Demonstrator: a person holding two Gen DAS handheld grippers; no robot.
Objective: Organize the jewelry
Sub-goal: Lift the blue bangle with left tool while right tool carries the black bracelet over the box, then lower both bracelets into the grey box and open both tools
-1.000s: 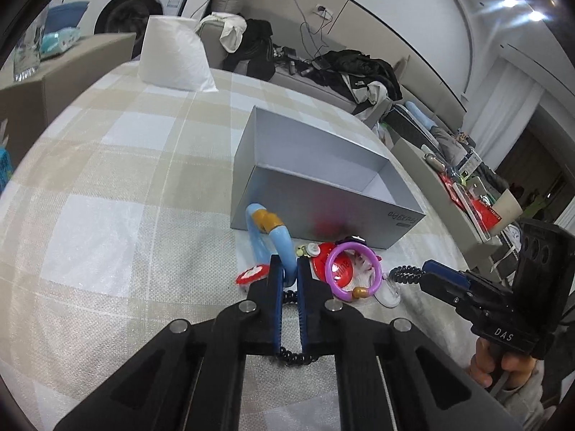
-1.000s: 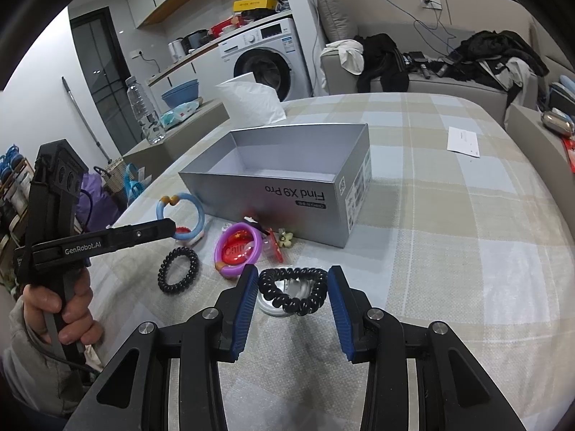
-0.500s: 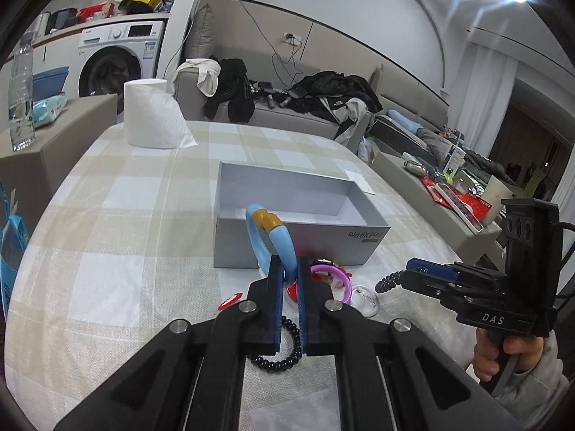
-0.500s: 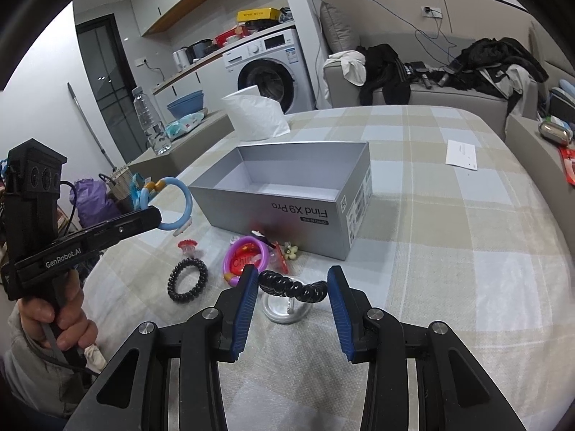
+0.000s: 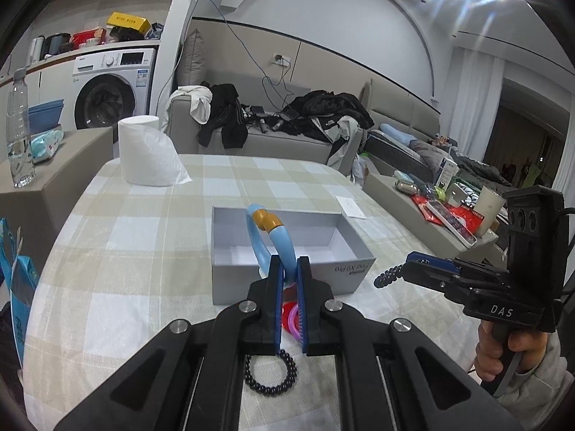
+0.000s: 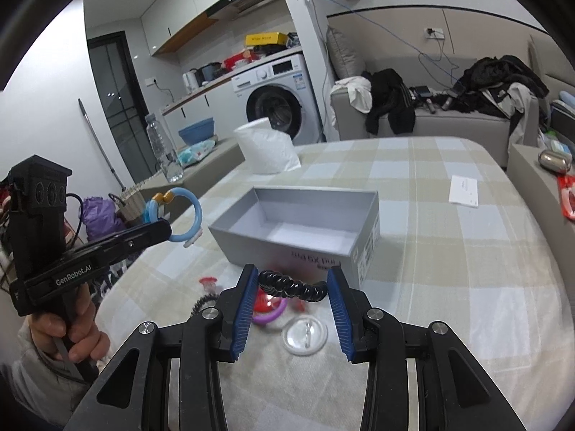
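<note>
My left gripper (image 5: 288, 269) is shut on a light-blue bangle with an orange bead (image 5: 278, 240), held in the air in front of the open grey box (image 5: 323, 274). In the right wrist view the same bangle (image 6: 196, 215) hangs off the left gripper (image 6: 169, 228), left of the box (image 6: 370, 248). My right gripper (image 6: 291, 280) grips a black spiral coil band (image 6: 291, 287), stretched between its blue pads above the table. Below lie a purple ring (image 6: 269, 318), a clear round piece (image 6: 304, 334), a small red piece (image 6: 208, 282) and a black bead bracelet (image 5: 284, 384).
A white tissue roll (image 5: 143, 151) stands at the far side of the checked tablecloth, and a paper slip (image 6: 463, 185) lies to the right of the box. A water bottle (image 5: 19, 129) stands on a side cabinet on the left. A sofa with clothes is behind.
Both grippers have risen off the table, the left with the blue bangle, the right with the black coil. The other pieces now lie further below them.
</note>
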